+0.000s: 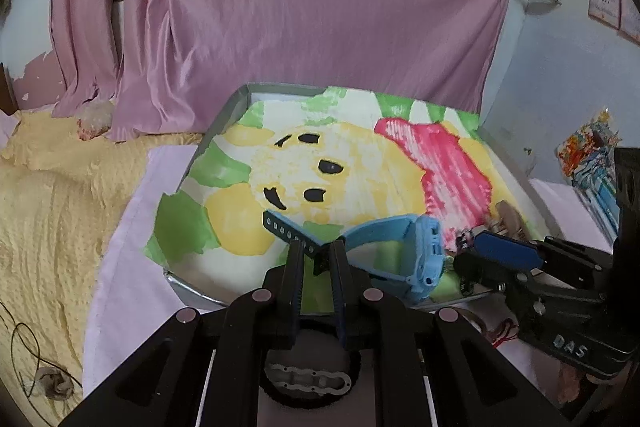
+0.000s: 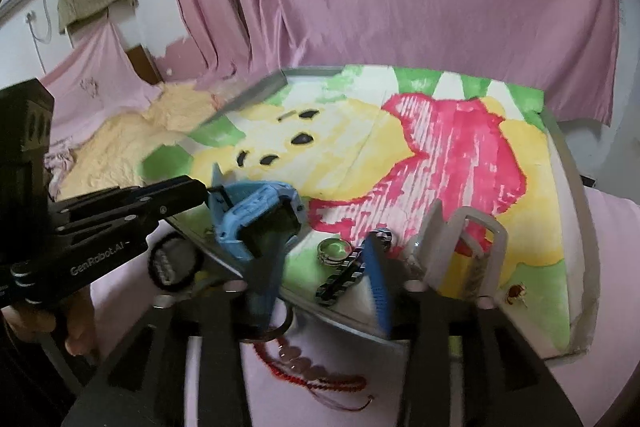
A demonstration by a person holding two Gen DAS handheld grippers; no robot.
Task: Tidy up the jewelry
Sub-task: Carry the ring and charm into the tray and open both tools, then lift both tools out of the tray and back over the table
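Nearest us, on the pink sheet (image 2: 592, 403) in front of the tray, lie a red cord bracelet (image 2: 316, 377) w/ round beads and a dark round hair-tie-like thing (image 2: 175, 263); both are outside the tray, so we judge they're not sorted yet.

Our left gripper (image 1: 316, 251) has its fingers pressed together on the perforated strap of the blue watch (image 1: 416, 251), pinching it near the strap's end. The watch body hangs over the tray's near edge, tilted, not lying flat. We think the strap grip is there bc the strap is the thin part, easy to nip.

Our right gripper (image 2: 320, 279) is spread, nothing between the fingers. It sits just beside the watch at the tray's near rim, over a silver ring (image 2: 334, 251) and a dark chain-link bracelet (image 2: 344, 275). Prob. ready to steady the watch or take the next piece; can't tell which.

A grey rack-like holder (image 2: 476, 247) stands on the tray's near right part, and a small reddish piece (image 2: 516, 293) lies by the right edge.

Farther on, the metal tray (image 1: 224, 119) is lined w/ a painted cartoon sheet (image 1: 340, 155), mostly bare. Behind: pink curtain (image 1: 300, 7).
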